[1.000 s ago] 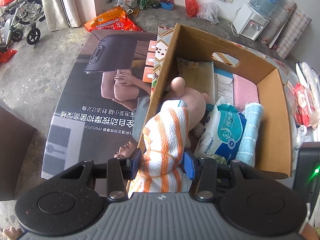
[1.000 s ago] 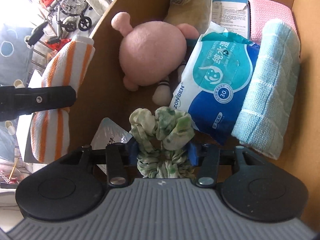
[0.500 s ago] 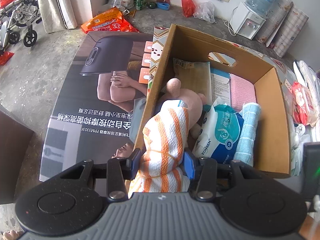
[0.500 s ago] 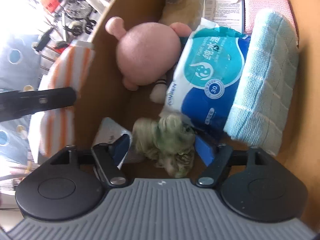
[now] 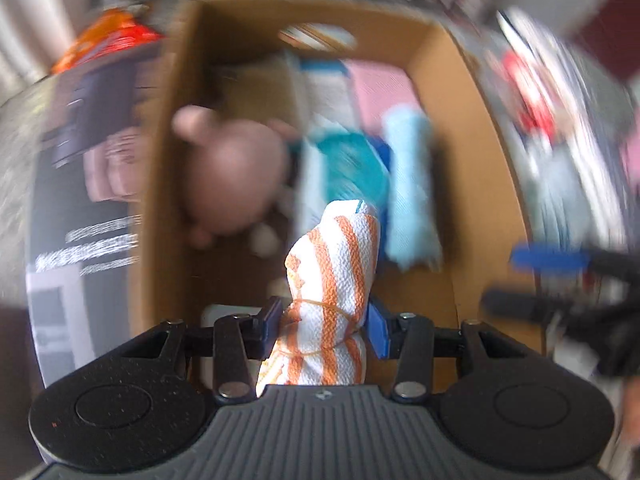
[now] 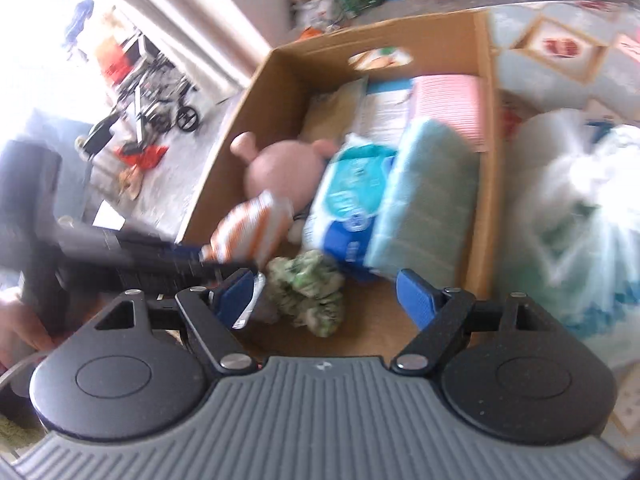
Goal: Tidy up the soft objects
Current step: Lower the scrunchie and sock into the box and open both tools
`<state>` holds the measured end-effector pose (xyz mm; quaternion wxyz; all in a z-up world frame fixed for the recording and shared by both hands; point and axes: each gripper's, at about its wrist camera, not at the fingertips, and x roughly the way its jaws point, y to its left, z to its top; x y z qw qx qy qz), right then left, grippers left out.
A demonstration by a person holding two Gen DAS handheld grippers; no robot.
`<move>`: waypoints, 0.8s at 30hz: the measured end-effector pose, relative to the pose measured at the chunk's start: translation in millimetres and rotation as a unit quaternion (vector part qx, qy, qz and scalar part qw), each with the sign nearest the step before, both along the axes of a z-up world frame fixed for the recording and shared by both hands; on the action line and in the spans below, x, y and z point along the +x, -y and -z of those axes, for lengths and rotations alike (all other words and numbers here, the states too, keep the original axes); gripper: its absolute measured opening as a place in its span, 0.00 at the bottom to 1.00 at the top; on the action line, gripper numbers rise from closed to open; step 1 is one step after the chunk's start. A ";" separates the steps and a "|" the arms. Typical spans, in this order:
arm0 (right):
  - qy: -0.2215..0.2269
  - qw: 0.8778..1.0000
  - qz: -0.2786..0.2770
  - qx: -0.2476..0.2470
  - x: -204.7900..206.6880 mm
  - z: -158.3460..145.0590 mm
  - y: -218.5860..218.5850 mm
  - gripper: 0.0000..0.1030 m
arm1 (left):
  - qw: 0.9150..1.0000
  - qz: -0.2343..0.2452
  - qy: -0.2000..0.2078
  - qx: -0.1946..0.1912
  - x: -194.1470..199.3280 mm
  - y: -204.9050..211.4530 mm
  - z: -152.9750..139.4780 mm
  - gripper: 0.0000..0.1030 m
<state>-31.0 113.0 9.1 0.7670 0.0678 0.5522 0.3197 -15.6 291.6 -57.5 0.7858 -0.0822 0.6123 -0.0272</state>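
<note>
Two jaws pinch striped cloth over box — right's, just opened, released scrunchie.

Orange-striped white cloth, brown box

Inside the cardboard box, a plush toy lies by the left wall, a wipes pack sits to its right, a rolled towel lies next along the right wall, and a scrunchie rests at the near edge.
</note>
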 end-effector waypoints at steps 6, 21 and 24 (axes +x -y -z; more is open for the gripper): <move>0.006 1.000 0.028 -0.010 4.2 5.4 21.1 0.77 | 0.997 0.080 -0.010 0.001 6.6 42.7 27.6 0.45; -0.005 0.997 0.077 -0.001 -4.1 9.1 74.8 0.77 | 0.995 0.075 -0.042 0.052 -0.3 54.7 41.1 0.52; -0.008 0.997 0.082 0.000 -3.6 9.5 86.1 0.77 | 0.994 0.077 -0.029 0.075 6.2 63.7 46.9 0.51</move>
